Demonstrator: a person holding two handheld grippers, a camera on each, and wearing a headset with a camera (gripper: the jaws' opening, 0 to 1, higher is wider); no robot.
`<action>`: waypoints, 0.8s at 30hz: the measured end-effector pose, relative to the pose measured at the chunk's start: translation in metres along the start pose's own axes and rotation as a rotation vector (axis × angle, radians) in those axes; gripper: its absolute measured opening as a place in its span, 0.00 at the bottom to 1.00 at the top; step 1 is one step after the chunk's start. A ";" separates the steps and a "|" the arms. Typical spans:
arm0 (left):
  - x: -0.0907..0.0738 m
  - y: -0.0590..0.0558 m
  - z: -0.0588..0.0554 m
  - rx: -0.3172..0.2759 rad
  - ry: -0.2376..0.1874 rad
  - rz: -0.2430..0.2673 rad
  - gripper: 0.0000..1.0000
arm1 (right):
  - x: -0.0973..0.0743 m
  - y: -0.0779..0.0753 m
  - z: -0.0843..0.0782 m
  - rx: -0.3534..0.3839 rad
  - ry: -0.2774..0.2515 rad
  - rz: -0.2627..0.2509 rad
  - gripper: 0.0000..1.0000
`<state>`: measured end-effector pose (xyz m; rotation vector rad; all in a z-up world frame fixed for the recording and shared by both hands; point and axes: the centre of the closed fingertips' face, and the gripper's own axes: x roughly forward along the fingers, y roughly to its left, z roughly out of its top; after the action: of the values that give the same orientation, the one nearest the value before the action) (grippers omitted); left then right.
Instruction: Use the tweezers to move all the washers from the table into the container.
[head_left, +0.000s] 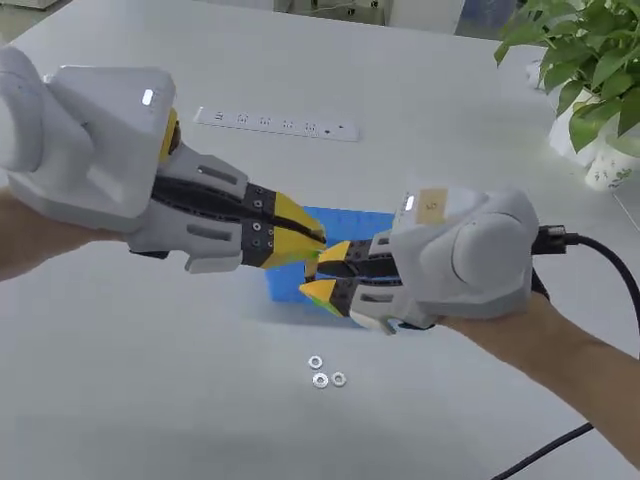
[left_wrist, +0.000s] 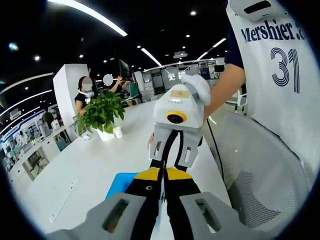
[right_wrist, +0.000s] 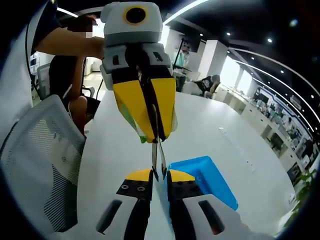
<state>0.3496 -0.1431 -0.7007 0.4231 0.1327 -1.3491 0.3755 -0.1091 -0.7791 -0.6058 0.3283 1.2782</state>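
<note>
Three small metal washers (head_left: 324, 374) lie close together on the white table (head_left: 150, 400), just in front of the blue container (head_left: 352, 222). Above the container, my left gripper (head_left: 318, 238) and right gripper (head_left: 314, 271) meet tip to tip. In the right gripper view, thin metal tweezers (right_wrist: 158, 157) stick out of the left gripper's (right_wrist: 156, 137) shut yellow jaws. Their prongs reach down between the right gripper's (right_wrist: 159, 175) jaws, which are closed on them. From the left gripper view, my left gripper (left_wrist: 163, 174) is shut and faces the right gripper (left_wrist: 164, 162).
A white power strip (head_left: 275, 123) lies at the back of the table. A potted plant (head_left: 590, 80) stands at the far right. A black cable (head_left: 600, 260) trails from the right gripper. A mesh chair (left_wrist: 260, 170) stands beside the table, and people stand far behind.
</note>
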 end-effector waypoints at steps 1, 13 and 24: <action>0.002 -0.005 -0.001 -0.004 0.000 -0.010 0.05 | 0.000 0.004 -0.002 -0.003 0.003 0.009 0.12; 0.010 -0.028 -0.021 -0.074 -0.013 -0.063 0.05 | 0.000 0.037 -0.027 0.039 0.020 0.054 0.11; 0.018 -0.047 -0.046 -0.146 -0.004 -0.069 0.05 | 0.006 0.061 -0.054 0.093 0.051 0.084 0.11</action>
<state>0.3153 -0.1503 -0.7592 0.2953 0.2432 -1.3980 0.3243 -0.1263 -0.8407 -0.5510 0.4565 1.3219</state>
